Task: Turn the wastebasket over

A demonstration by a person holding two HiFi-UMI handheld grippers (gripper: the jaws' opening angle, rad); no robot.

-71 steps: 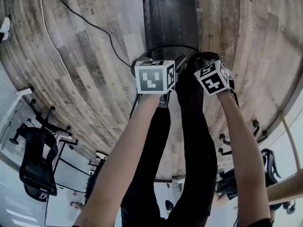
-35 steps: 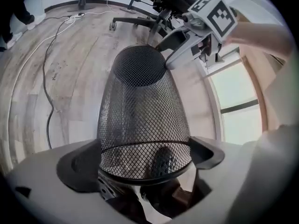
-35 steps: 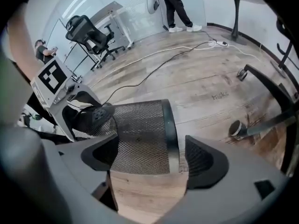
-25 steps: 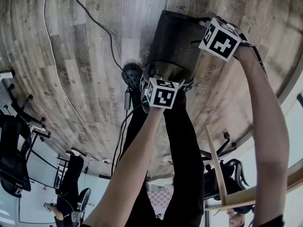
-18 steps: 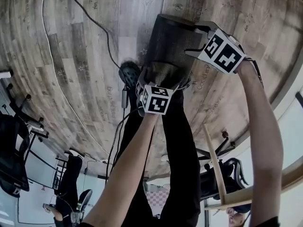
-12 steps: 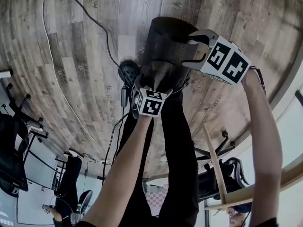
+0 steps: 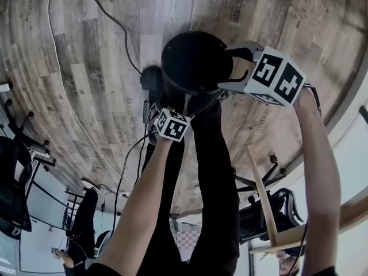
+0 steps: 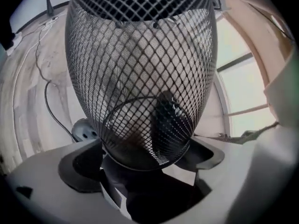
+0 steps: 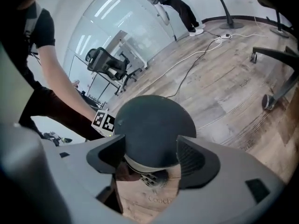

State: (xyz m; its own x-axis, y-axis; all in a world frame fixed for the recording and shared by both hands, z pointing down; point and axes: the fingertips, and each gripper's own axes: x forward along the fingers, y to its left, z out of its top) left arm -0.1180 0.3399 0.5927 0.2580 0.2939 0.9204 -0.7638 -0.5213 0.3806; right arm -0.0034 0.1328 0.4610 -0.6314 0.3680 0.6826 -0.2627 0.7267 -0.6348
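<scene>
At the far left the black cable [image 7: 123,25] lies on the wooden floor [image 7: 69,68] just as in the earlier frames; nothing there has shifted. The left gripper [image 8: 142,161] has slid lower and nearer the legs over the last second, and it stays at the open end of the wastebasket [image 7: 195,62]; its own view shows the rim ring lodged between the two jaws, which bear on it from either side. As far as I can judge, that is a hold. The wastebasket itself is the real change: a second ago its mesh side lay slanted across the head view; now its solid round bottom faces up at the camera, just beyond the person's feet, with the mesh body mostly hidden beneath it. The right gripper [image 9: 150,158] has risen with that bottom end; its jaws stand wide and have just been closing, with the edge of the bottom between their tips, though no firm pinch shows yet. So the flip looks all but made — bottom up, mouth down; what remains, I judge, is to set the mouth flat on the floor and let go; whether the rim already touches the floor no view shows.
</scene>
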